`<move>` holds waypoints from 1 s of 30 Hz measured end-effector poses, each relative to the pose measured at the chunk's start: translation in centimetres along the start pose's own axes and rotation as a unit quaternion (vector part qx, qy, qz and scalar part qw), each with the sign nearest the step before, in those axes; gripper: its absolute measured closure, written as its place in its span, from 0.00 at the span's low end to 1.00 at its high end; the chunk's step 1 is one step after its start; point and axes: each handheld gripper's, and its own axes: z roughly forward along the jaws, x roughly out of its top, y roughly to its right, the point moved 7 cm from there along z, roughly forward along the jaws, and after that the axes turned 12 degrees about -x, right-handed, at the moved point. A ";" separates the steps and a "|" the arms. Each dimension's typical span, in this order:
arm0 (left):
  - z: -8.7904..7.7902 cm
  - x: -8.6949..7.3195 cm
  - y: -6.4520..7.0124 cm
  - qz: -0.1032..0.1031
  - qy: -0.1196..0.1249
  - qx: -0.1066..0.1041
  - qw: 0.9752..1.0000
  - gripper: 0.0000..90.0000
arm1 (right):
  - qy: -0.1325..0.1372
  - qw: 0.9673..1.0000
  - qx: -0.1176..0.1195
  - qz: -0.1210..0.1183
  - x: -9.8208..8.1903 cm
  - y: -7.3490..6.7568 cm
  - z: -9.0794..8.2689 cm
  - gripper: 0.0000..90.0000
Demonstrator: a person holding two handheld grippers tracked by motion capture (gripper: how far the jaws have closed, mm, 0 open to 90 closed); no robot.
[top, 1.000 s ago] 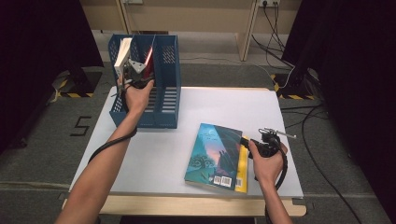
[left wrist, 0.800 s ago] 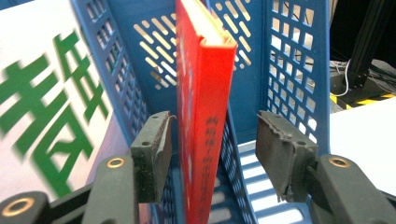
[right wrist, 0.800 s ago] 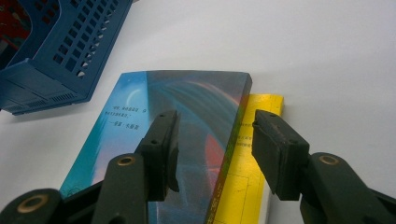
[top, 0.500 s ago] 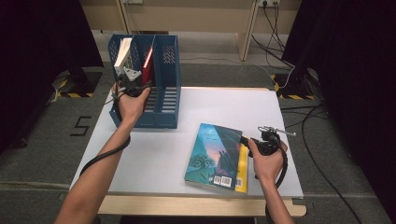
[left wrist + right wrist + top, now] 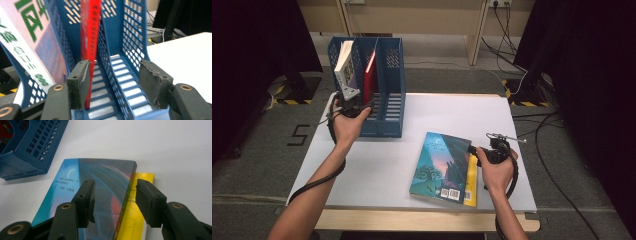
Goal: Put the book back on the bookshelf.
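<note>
Left tongs (image 5: 113,85) have just spread, backing off the thin red book (image 5: 90,42) in the blue plastic rack (image 5: 388,107); withdraw straight. Right tongs (image 5: 115,202) hover spread over the teal paperback (image 5: 97,195).

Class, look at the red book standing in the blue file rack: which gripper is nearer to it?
Left. The left gripper sits open at the rack's front, right by the red book. The right gripper is across the table over the blue book.
</note>
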 end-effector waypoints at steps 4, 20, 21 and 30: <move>-0.2 -1.0 0.9 -0.003 -0.009 -0.019 1.000 0.46 | -0.006 1.000 -0.004 0.002 0.2 0.0 0.5 0.55; -1.0 -4.7 8.1 0.004 -0.031 -0.129 0.991 0.48 | -0.024 1.000 -0.017 0.004 1.7 0.5 2.2 0.55; -0.9 -4.9 8.6 0.005 -0.034 -0.137 0.990 0.49 | -0.029 0.999 -0.018 0.002 1.8 0.5 2.4 0.55; 0.2 -7.2 13.3 0.023 -0.067 -0.202 0.977 0.49 | -0.051 0.999 -0.015 0.000 2.2 0.1 3.8 0.54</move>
